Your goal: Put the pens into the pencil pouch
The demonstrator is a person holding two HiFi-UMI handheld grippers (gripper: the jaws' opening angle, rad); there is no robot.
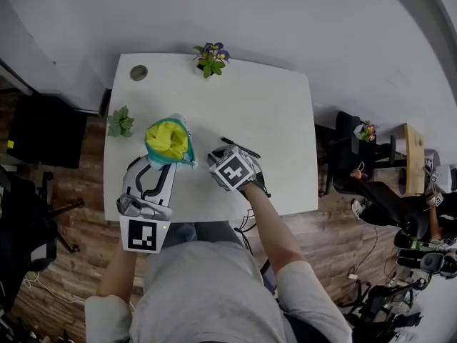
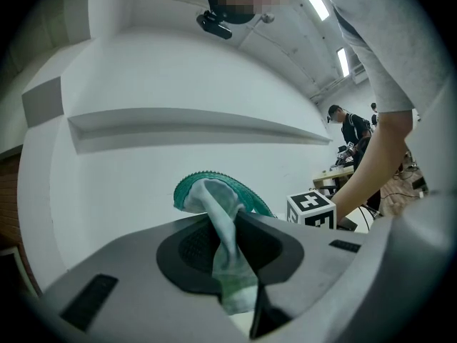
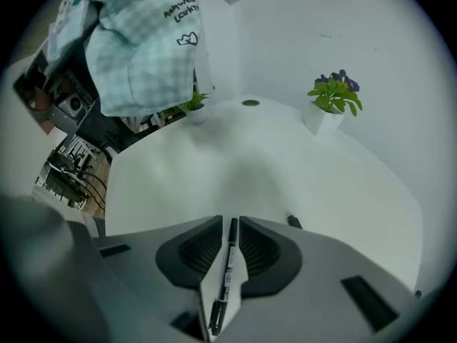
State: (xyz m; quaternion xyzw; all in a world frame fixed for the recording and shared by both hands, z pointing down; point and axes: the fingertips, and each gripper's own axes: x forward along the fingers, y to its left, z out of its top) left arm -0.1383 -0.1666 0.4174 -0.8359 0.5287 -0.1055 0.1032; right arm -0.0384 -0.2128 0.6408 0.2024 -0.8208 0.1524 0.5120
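Left claw (image 2: 227,220) is clenching a fold of the pencil pouch (image 1: 168,140). In the left gripper view both pads are pressing on the pale green fabric, and the teal zip rim is rising just beyond the tips. This claw is pointing about level, toward the wall (image 2: 178,84). The left forearm (image 1: 118,266) is reaching forward at the person's left side. The pouch is being held up over the near-left part of the white table (image 1: 278,106), its mouth gaping upward and showing a yellow inside.

Right claw (image 3: 230,224) is standing released. Its jaws are sitting narrowly apart, straddling a black pen (image 3: 226,270) that is running lengthwise down the gap. A sliver of white tabletop is showing beside the pen, so the pads are not pinching it. The right forearm (image 1: 275,231) is stretching forward over the table's near edge. The claw is tilting steeply down at the tabletop, its marker cube (image 1: 232,168) facing up. It is sitting just right of the pouch, apart from it.

A second pen (image 1: 240,147) is lying on the table just beyond the right claw.
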